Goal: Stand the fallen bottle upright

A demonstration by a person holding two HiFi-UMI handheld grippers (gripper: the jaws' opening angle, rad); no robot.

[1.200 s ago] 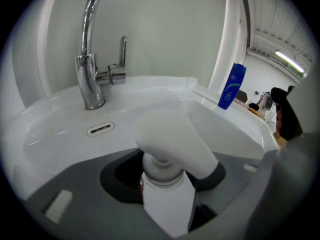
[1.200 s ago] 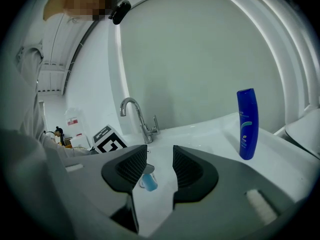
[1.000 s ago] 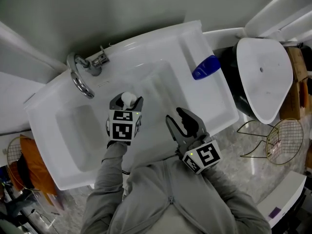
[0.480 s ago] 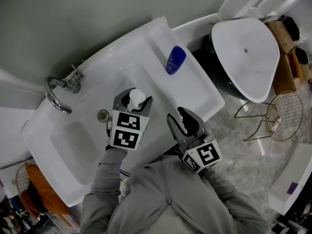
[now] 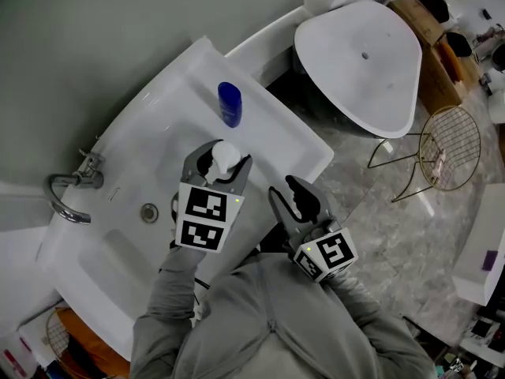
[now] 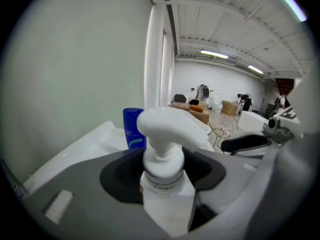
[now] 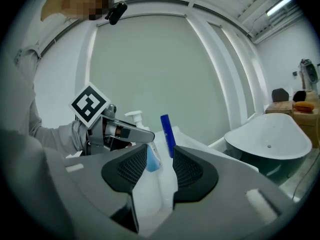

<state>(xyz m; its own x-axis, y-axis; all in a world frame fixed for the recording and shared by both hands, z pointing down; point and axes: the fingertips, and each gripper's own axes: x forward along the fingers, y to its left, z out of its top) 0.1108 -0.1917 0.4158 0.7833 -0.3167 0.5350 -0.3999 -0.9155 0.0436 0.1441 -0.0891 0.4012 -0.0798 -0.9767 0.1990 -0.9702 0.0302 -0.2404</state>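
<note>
A white pump bottle [image 5: 225,156] is clamped at its neck between the fingers of my left gripper [image 5: 223,163], held over the white sink's flat ledge [image 5: 272,144]. In the left gripper view the pump bottle [image 6: 162,149] stands nearly upright between the jaws of the left gripper [image 6: 162,176]. A blue bottle [image 5: 230,103] stands upright further back on the ledge. My right gripper [image 5: 293,192] hovers off the sink's front edge, shut and empty. From the right gripper [image 7: 160,169] I see the pump bottle [image 7: 136,118] and the blue bottle [image 7: 167,134] beyond.
The sink basin [image 5: 118,235] with its drain [image 5: 149,212] and chrome faucet [image 5: 67,192] lies to the left. A white bathtub [image 5: 359,61] stands at the upper right, a wire basket [image 5: 450,148] on the marble floor beside it. A grey wall runs behind the sink.
The left gripper has risen and swung with the pump bottle away from the basin toward the blue bottle. The right gripper stayed shut and shifted along with it.
</note>
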